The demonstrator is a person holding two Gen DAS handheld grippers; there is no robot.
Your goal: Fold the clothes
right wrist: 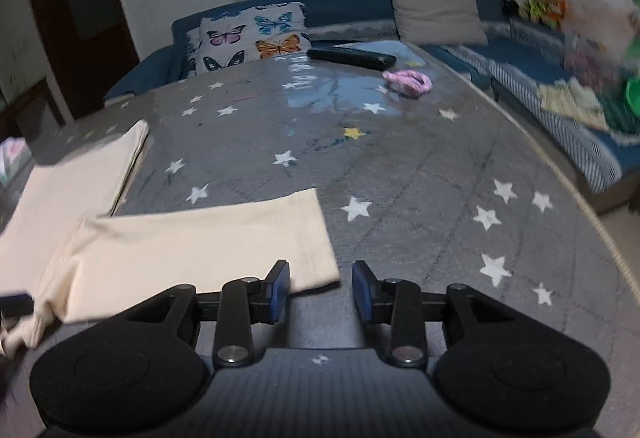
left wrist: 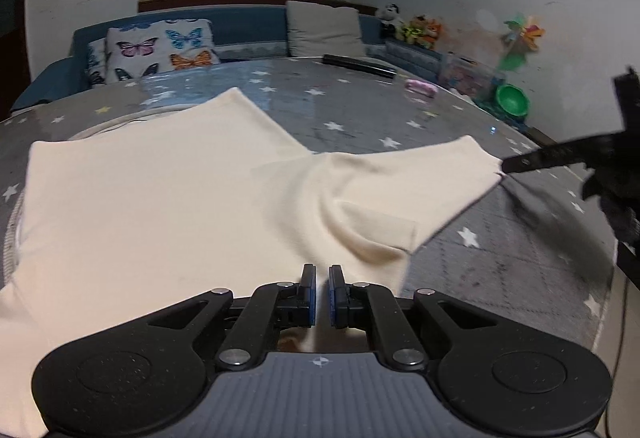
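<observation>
Cream garment (left wrist: 168, 206) barely folded, most work left
Left claw (left wrist: 322, 292) pinches its near edge; right claw (right wrist: 320, 292) spread, empty, sleeve (right wrist: 208, 242) just ahead-left on table (right wrist: 420, 166)

cream garment (left wrist: 160, 198) | spread flat on star-patterned table | one sleeve outstretched

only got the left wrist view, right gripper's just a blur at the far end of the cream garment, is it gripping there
observer: no. The right gripper is open. That end of the garment lies flat on the table, its corner beside one finger, and neither pad presses on it.
operator: any more clothes waiting that i can't see
observer: yes, a yellowish pile sits on the sofa off to the right.
</observation>
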